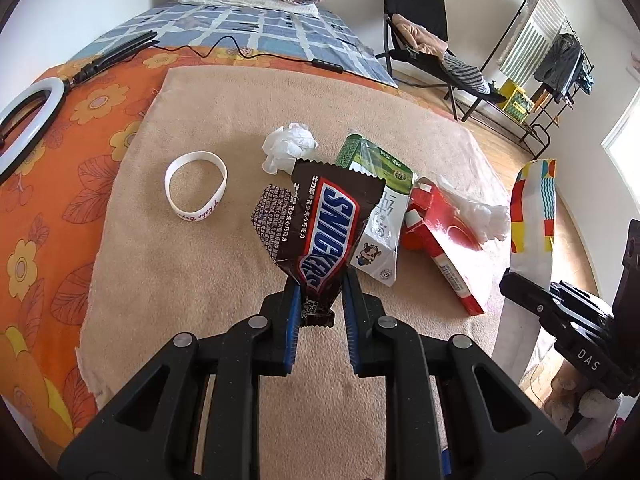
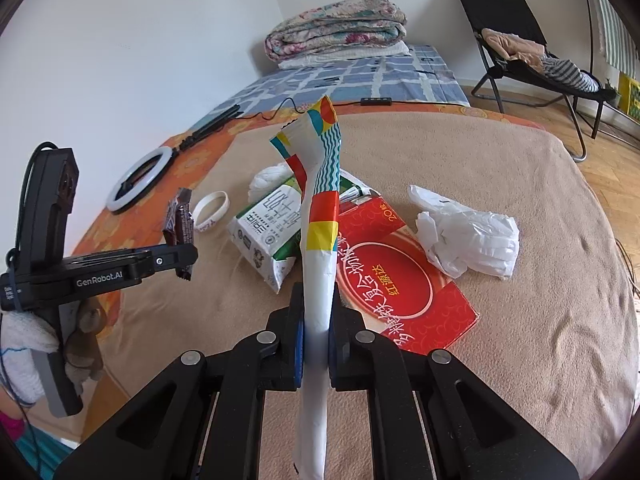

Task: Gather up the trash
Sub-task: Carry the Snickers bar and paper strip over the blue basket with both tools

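Left wrist view: our left tongs [image 1: 320, 300] pinch the lower end of a Snickers wrapper [image 1: 320, 232], raised at frame centre above the tan blanket [image 1: 200, 280]. Right wrist view: our right tongs [image 2: 316, 320] are pressed together on a colourful paper bag [image 2: 320, 208], upright mid-frame. Milk carton [image 2: 268, 224], red box [image 2: 400, 280] and crumpled tissue [image 2: 468, 240] lie behind it.

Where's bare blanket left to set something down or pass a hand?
Free: the near strip of the tan blanket between the white wristband and the left tongs, and the blanket's right side beyond the crumpled white bag. Crowded: the middle, where tissue wad, milk carton and red box cluster, carton and box overlapping.
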`<action>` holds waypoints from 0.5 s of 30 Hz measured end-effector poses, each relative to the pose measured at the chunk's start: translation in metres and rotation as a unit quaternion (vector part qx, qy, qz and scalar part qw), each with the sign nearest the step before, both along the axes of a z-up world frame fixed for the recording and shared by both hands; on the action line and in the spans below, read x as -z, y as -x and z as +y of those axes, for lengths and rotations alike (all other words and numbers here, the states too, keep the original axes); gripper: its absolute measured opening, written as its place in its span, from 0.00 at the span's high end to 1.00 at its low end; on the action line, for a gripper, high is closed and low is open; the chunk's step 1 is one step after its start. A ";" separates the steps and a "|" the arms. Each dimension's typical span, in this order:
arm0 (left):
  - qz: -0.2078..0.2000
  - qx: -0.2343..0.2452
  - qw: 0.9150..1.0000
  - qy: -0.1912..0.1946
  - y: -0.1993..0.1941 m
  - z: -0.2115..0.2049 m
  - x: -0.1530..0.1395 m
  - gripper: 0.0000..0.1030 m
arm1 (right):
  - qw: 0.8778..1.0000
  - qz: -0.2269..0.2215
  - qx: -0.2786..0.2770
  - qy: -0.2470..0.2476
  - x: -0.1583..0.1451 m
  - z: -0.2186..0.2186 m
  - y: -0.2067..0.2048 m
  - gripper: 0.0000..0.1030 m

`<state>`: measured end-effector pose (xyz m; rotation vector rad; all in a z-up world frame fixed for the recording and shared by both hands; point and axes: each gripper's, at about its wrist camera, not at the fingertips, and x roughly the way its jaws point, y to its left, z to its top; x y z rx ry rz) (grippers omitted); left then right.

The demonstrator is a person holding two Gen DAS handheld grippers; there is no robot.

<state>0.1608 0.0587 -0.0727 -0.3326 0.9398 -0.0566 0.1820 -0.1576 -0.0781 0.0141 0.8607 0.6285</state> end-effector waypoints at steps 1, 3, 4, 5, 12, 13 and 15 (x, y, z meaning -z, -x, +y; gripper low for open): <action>-0.002 0.000 1.000 0.001 0.006 0.000 -0.004 0.82 | 1.000 -0.002 -0.002 -0.003 -0.003 0.000 0.005 0.93; -0.006 0.000 1.000 0.003 0.018 -0.002 -0.011 0.82 | 1.000 -0.005 -0.009 -0.004 -0.008 0.000 0.013 0.93; -0.007 0.000 1.000 0.002 0.025 -0.003 -0.013 0.82 | 1.000 -0.007 -0.012 -0.004 -0.011 0.000 0.018 0.93; -0.008 0.001 1.000 0.002 0.031 -0.006 -0.016 0.82 | 1.000 -0.008 -0.015 -0.004 -0.013 -0.001 0.024 0.93; -0.008 0.020 1.000 -0.007 0.080 -0.030 -0.023 0.82 | 0.999 -0.013 -0.034 -0.013 -0.025 -0.004 0.061 0.93; -0.008 0.022 1.000 -0.008 0.086 -0.034 -0.024 0.82 | 0.999 -0.015 -0.036 -0.013 -0.026 -0.004 0.066 0.93; -0.007 0.027 1.000 -0.008 0.100 -0.041 -0.023 0.82 | 0.999 -0.017 -0.041 -0.014 -0.029 -0.003 0.076 0.93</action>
